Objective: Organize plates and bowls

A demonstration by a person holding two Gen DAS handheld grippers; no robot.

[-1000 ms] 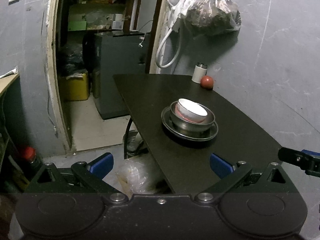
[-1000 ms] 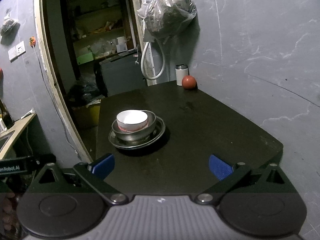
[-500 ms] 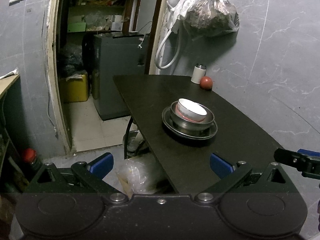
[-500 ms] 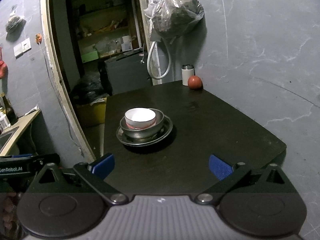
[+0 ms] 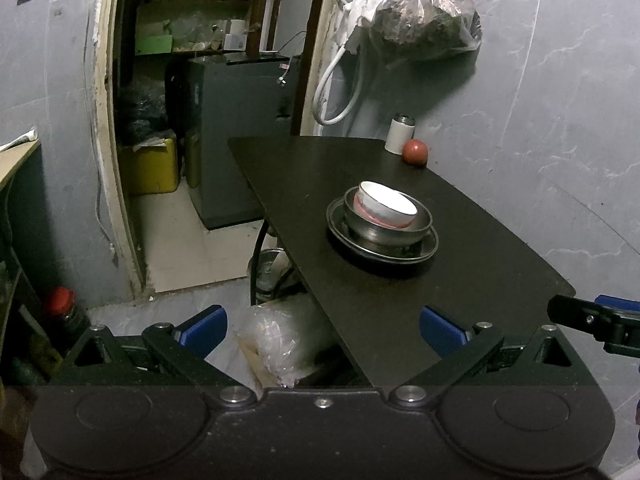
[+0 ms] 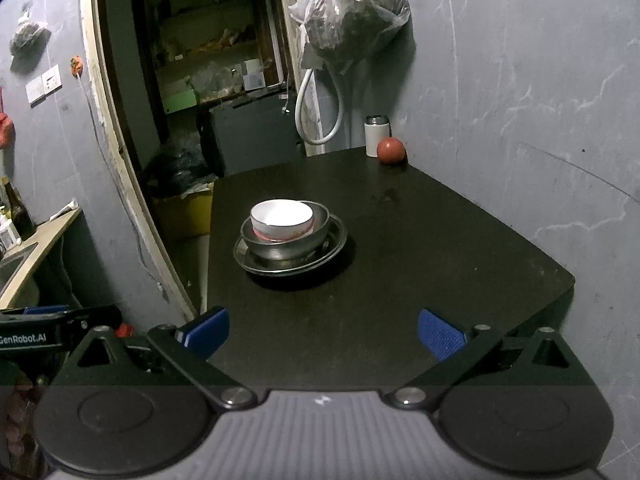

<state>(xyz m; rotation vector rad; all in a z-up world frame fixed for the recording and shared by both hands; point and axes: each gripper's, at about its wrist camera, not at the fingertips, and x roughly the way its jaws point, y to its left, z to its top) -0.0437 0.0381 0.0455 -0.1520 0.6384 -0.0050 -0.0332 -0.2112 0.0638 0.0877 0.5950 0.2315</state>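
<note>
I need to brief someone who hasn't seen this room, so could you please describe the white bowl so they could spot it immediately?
Start at the dark rectangular table against the grey wall. Near its middle lies a round metal plate carrying a steel bowl. The small white ceramic bowl sits tilted inside that steel bowl, the only white piece in the stack, with a reddish band at its base.

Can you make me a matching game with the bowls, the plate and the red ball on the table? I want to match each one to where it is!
Things:
1. white bowl
2. metal bowl
3. metal plate
4. red ball

Places:
A. directly on the table, under the bowls
B. at the far corner, beside the white can
C. on top, inside another bowl
D. in the middle of the stack

Pairs: 1-C, 2-D, 3-A, 4-B
</note>
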